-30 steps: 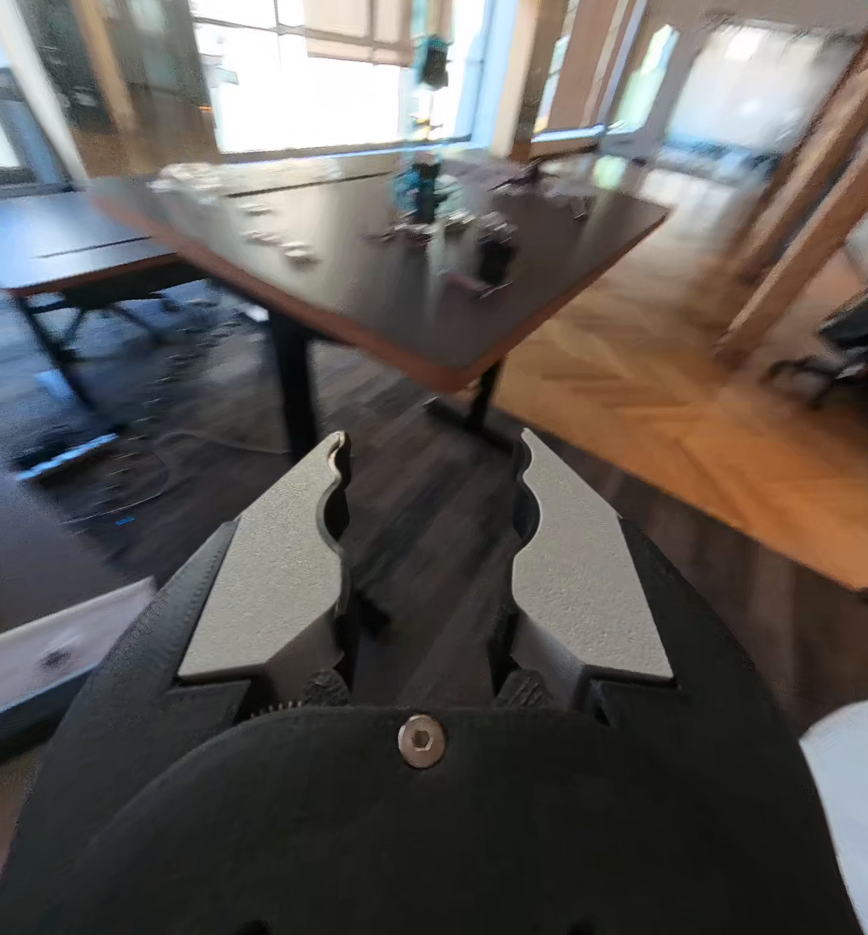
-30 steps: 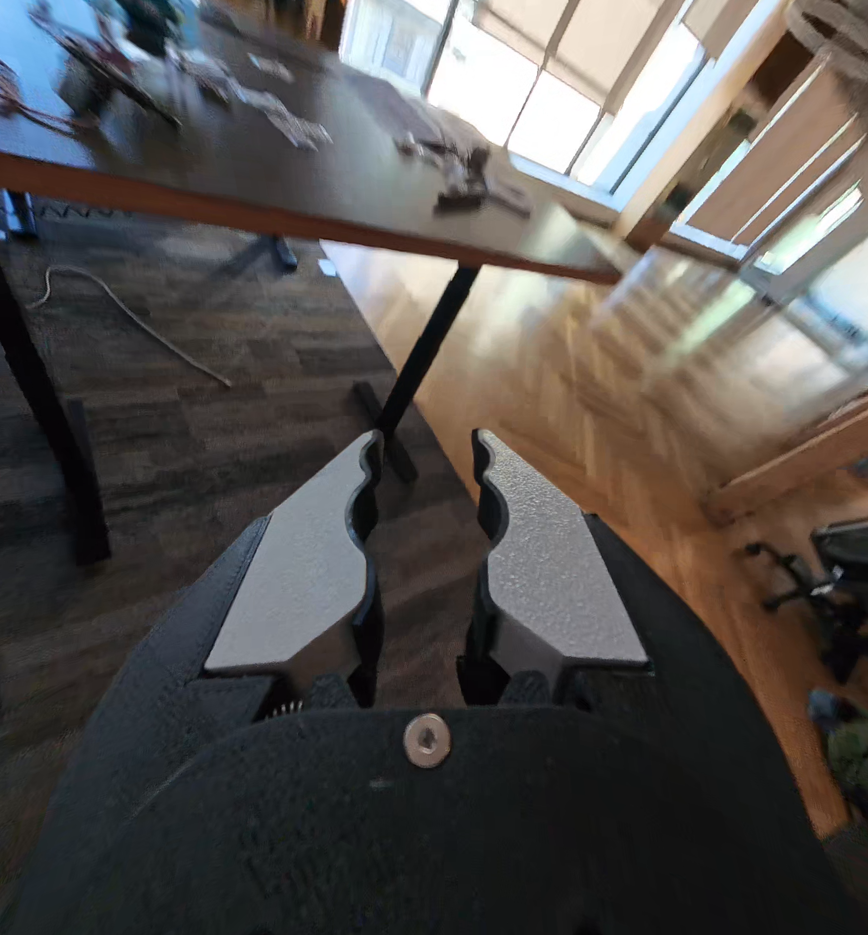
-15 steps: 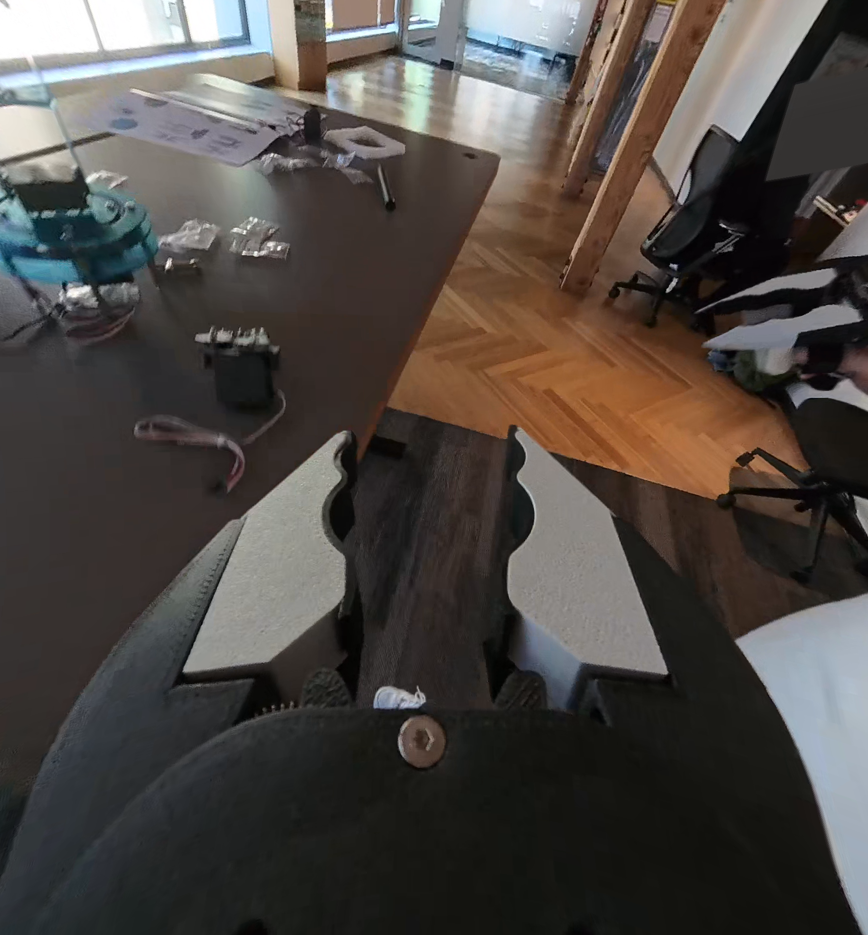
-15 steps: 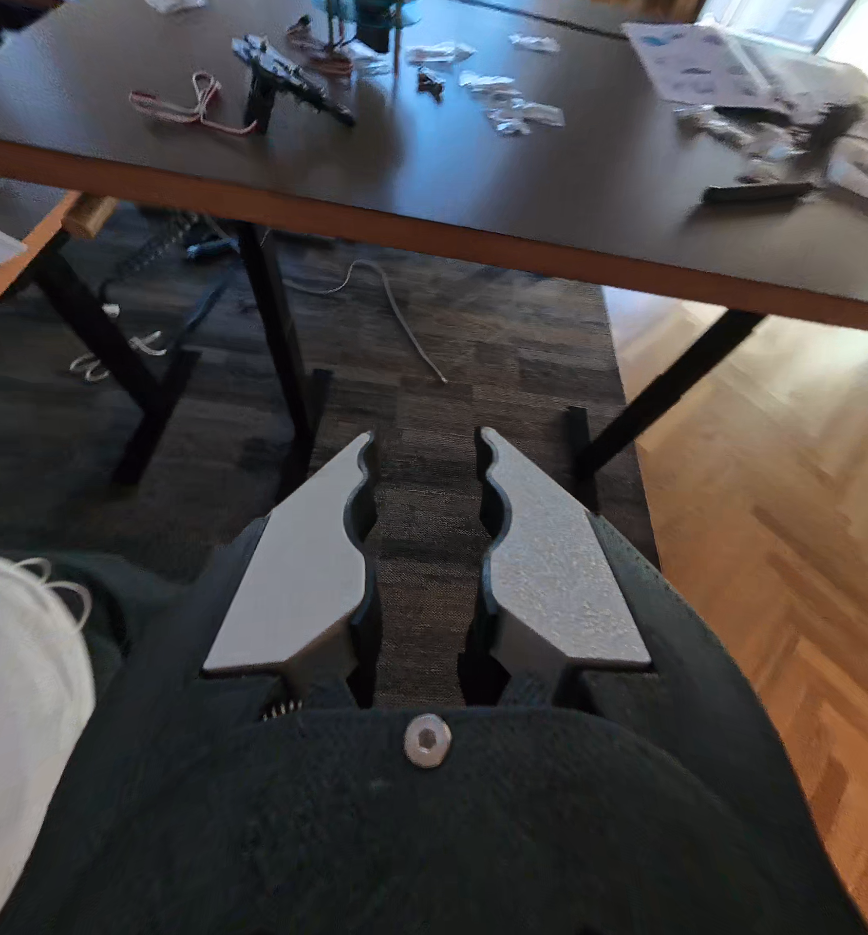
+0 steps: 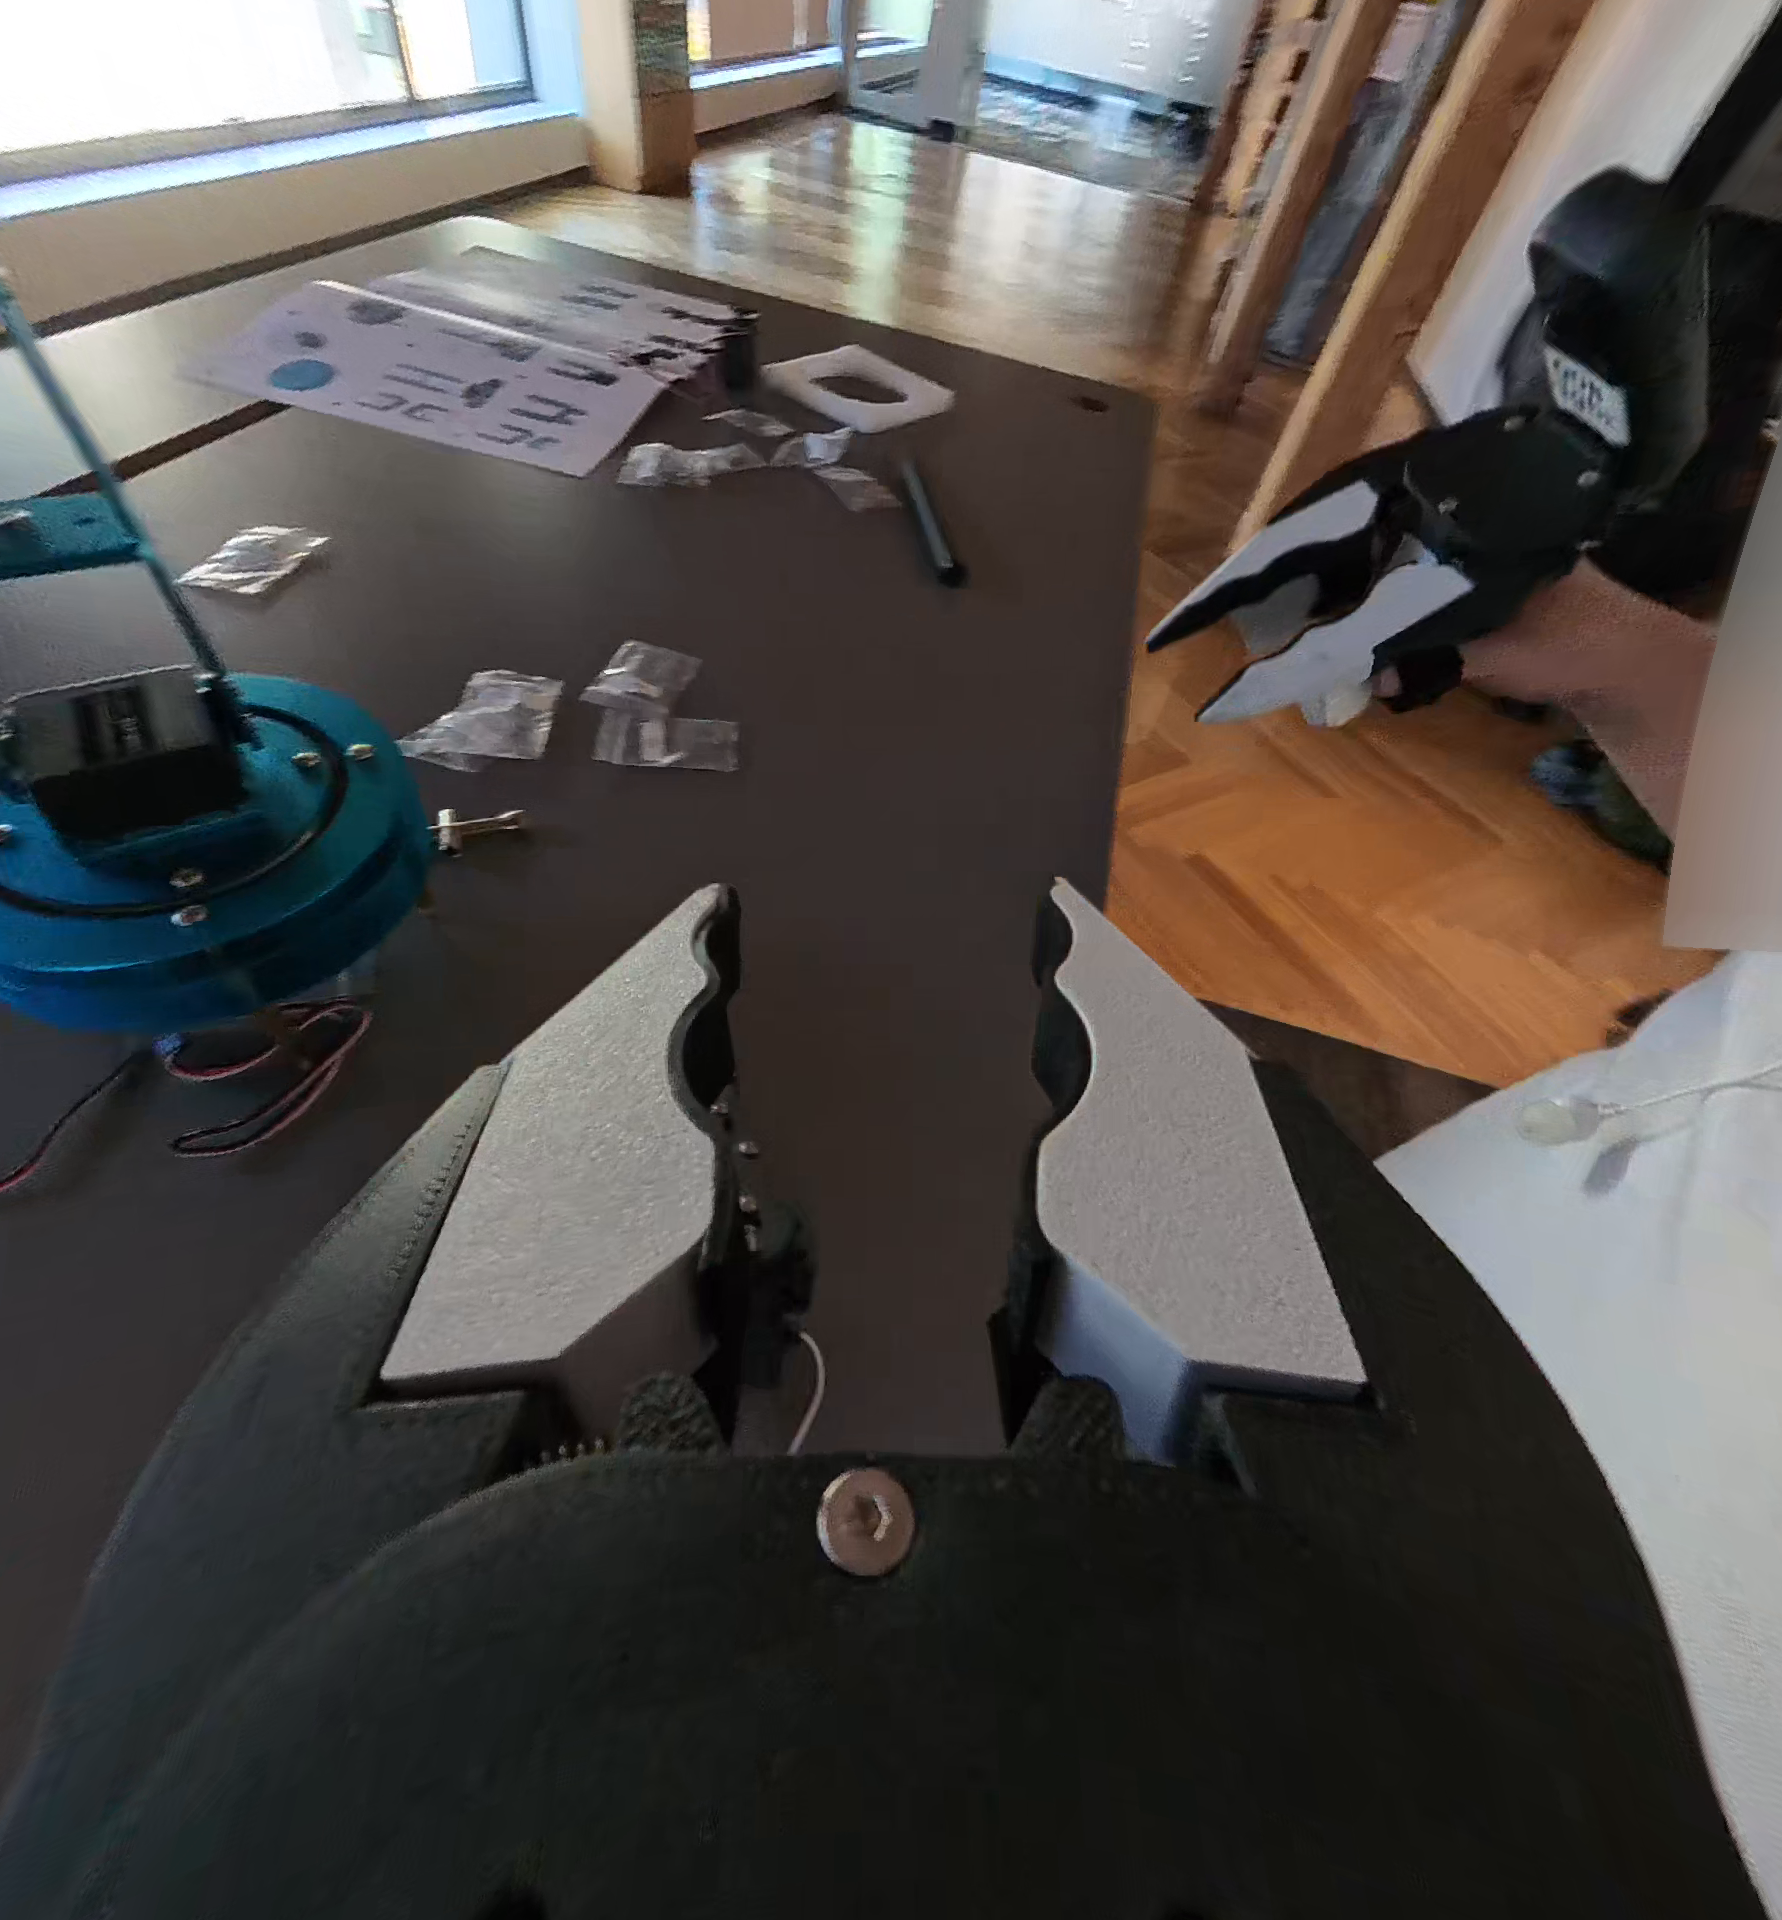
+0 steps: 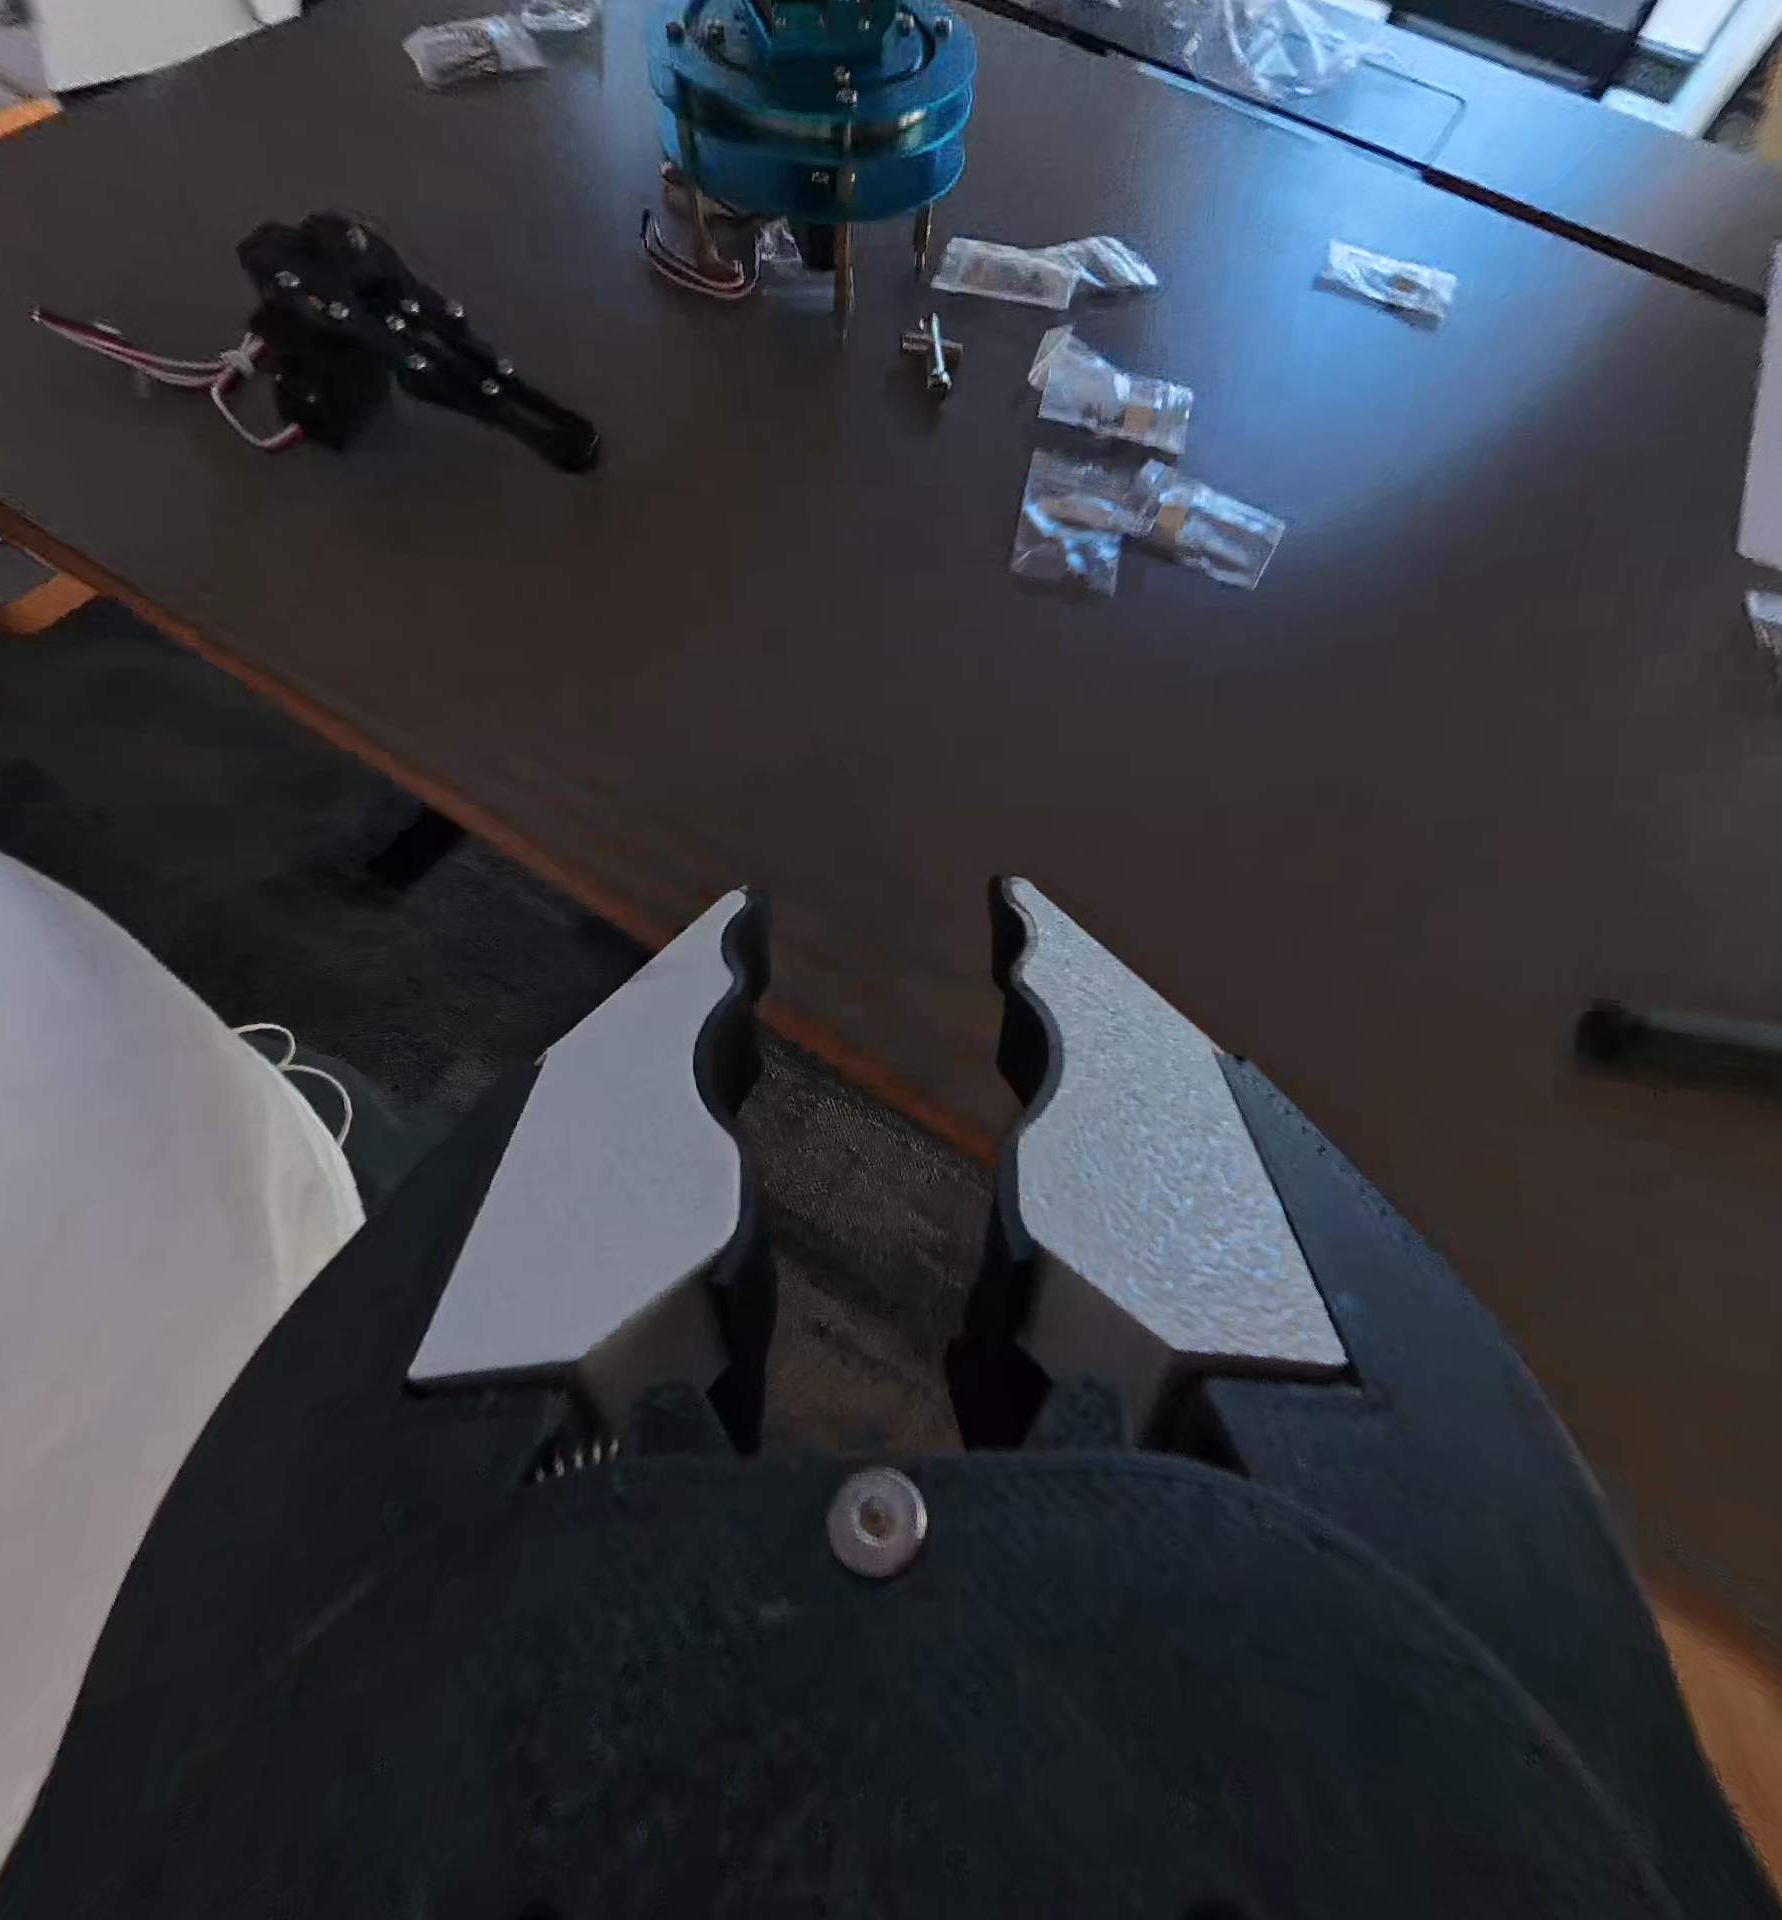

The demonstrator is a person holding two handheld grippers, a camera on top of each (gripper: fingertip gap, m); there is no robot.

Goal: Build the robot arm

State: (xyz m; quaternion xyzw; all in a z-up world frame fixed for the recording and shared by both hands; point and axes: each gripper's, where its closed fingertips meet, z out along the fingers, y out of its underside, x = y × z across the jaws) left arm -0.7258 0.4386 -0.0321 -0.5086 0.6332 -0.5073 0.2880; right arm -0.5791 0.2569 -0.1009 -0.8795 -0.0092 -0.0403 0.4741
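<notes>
Hovering empty with jaws parted, the left gripper (image 5: 885,904) hangs over the dark brown table (image 5: 918,727), the blue round metal turntable base (image 5: 170,831) at ten o'clock, while the right gripper (image 6: 871,899), likewise parted and empty, hangs at the table's near edge, the black screw-studded claw assembly (image 6: 388,343) at eleven o'clock.

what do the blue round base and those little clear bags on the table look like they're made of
Blue round base: probably anodised metal plates, judging by the even blue sheen and small silver screws, though coloured plastic is possible. Little bags: thin clear plastic film, glossy and crinkled, with small parts showing through. Table: dark matte top.
</notes>
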